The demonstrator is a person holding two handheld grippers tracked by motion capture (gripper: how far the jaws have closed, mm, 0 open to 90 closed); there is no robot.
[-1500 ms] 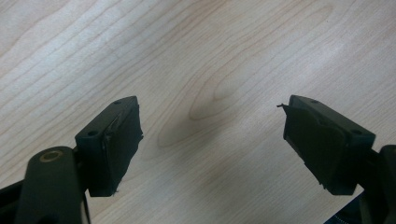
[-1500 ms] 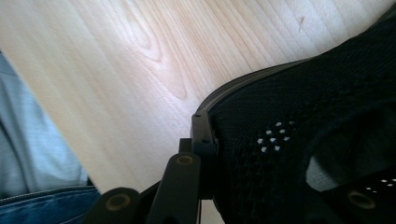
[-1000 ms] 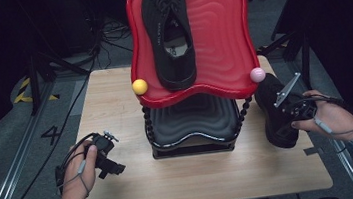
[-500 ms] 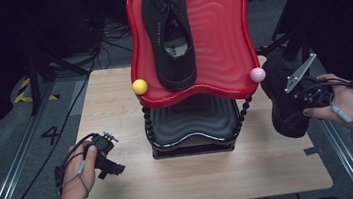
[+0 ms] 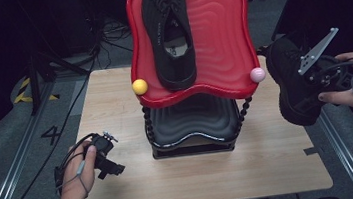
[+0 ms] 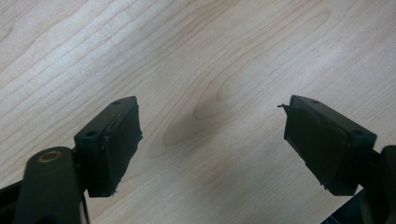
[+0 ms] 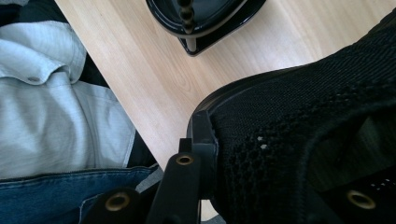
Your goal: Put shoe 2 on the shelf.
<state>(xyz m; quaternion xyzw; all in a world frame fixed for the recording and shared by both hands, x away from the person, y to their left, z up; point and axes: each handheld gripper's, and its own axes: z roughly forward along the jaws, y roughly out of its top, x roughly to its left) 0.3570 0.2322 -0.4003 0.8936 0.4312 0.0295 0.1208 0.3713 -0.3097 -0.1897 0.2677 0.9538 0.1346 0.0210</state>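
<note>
Clamping the loose black shoe (image 5: 294, 86) by its side wall, right gripper (image 5: 321, 80) has it off the table at the right edge — sole tipped outward, toe angled down, likely to line it up for the free half of the red tray (image 5: 220, 34). Its mate (image 5: 169, 30) already lies along the tray's left half. Left gripper (image 5: 101, 156) rests on the table (image 5: 114, 101), jaws apart, nothing between them — parked clear of the stand's black lower tray (image 5: 190, 123).
</note>
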